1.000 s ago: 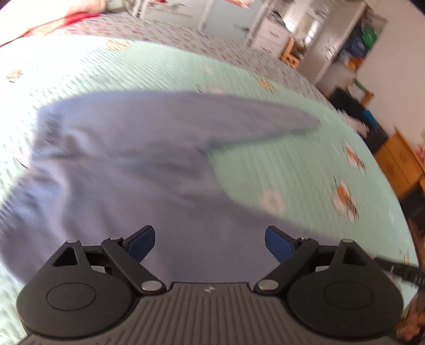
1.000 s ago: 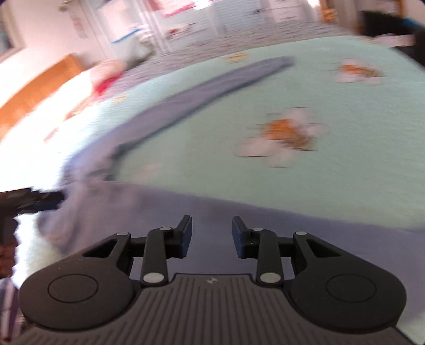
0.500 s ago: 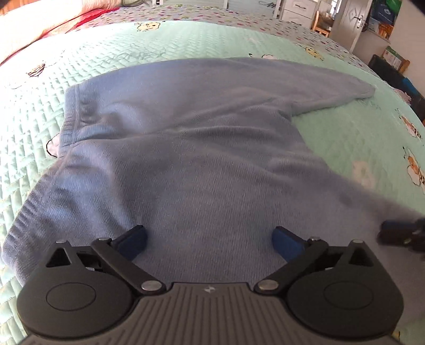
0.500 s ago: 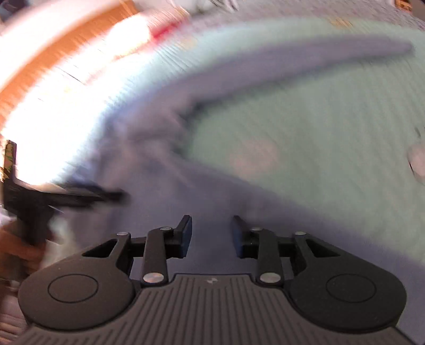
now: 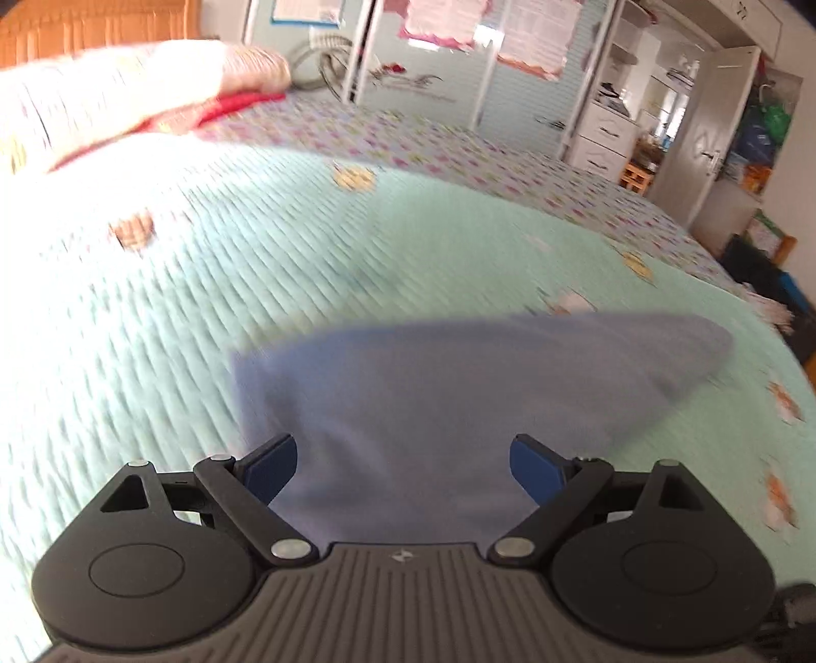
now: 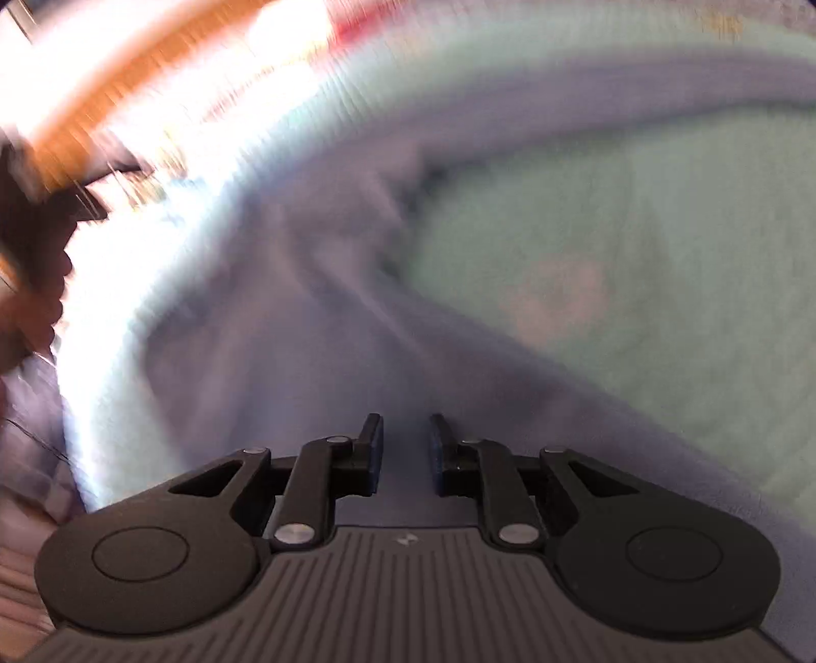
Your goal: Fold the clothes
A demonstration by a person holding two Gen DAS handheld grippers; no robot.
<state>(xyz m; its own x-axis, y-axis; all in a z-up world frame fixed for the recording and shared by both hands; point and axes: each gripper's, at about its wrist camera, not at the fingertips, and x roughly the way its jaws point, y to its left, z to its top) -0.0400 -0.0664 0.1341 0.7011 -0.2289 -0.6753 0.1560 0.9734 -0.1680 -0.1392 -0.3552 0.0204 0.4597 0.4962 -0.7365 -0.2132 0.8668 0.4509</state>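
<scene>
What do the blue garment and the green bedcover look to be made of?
Blue garment: seemingly a soft matte knit, like sweatshirt cotton, since it drapes limply; blur hides the weave. Green bedcover: quilted fabric, matte, with stitched ridges and printed figures.

A home bedroom is shown. Most of the left wrist view is filled by a bed covered with a mint quilted bedspread (image 5: 214,285). A wooden headboard (image 5: 97,25) is seen at upper left, with pillows (image 5: 132,86) below it. A white chest of drawers (image 5: 607,132) and a grey door (image 5: 714,137) are seen at upper right.
</scene>
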